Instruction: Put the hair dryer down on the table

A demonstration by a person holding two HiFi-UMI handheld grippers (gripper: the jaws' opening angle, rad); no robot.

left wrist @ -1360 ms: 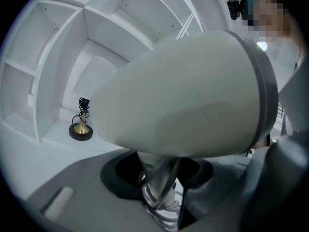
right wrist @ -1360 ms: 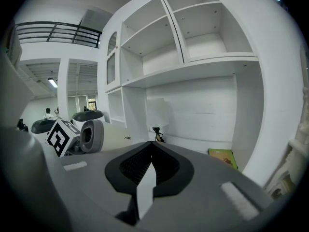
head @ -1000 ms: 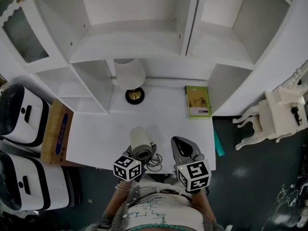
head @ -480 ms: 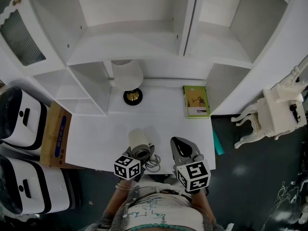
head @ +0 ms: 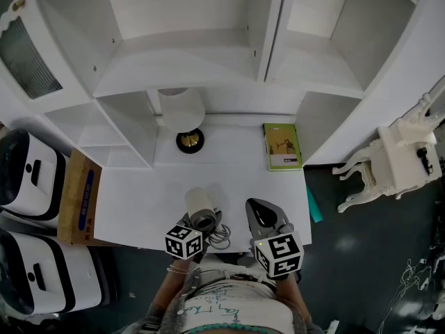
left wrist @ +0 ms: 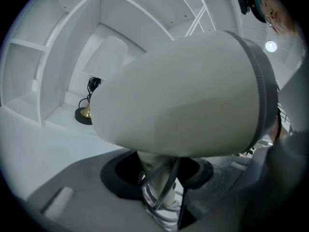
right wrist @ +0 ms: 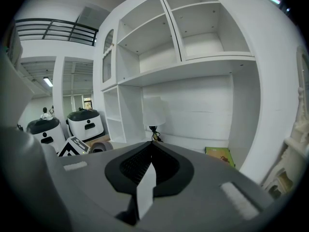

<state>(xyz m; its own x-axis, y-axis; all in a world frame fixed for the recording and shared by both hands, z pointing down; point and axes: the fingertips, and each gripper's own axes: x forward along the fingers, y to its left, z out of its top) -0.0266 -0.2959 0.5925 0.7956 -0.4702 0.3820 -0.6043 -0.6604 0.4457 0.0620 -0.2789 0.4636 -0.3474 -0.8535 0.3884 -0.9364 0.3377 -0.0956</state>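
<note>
Clamping the hair dryer [left wrist: 183, 95] by its handle, left tongs [left wrist: 159, 178] hang seemingly above the table [head: 139, 200]; right tongs [right wrist: 147, 173] closed, empty.

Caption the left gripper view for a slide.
Left tool grips the hair dryer by its handle; white table and lamp beyond.

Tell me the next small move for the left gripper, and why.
Probably ease forward and down onto the bare table ahead. The left gripper is shut on the handle of the hair dryer, which hangs right at the table's near edge with its cord looped by the handle, so letting go here looks risky.
</note>
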